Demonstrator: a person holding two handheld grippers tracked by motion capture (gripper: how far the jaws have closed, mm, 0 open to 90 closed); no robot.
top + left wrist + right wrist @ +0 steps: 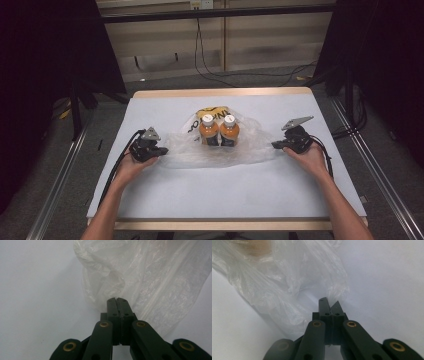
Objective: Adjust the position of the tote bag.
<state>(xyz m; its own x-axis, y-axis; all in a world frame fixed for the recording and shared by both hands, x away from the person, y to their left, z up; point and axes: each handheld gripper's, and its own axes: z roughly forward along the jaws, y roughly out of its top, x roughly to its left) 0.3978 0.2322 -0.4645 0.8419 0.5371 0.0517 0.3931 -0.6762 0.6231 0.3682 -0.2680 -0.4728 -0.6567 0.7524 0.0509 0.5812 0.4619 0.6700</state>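
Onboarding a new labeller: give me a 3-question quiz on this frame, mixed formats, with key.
1. True or false: the left gripper is shut on the plastic bag.
2. How many orange bottles lie on the bag? A) one B) two C) three
3. Fill in: the right gripper pinches the bag at the person's ____ side.

Key: 1 true; 2 B; 3 right.

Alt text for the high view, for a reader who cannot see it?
Two orange bottles stand on a clear plastic bag spread over a white table. A person's left hand-held gripper and right hand-held gripper pinch its opposite edges.
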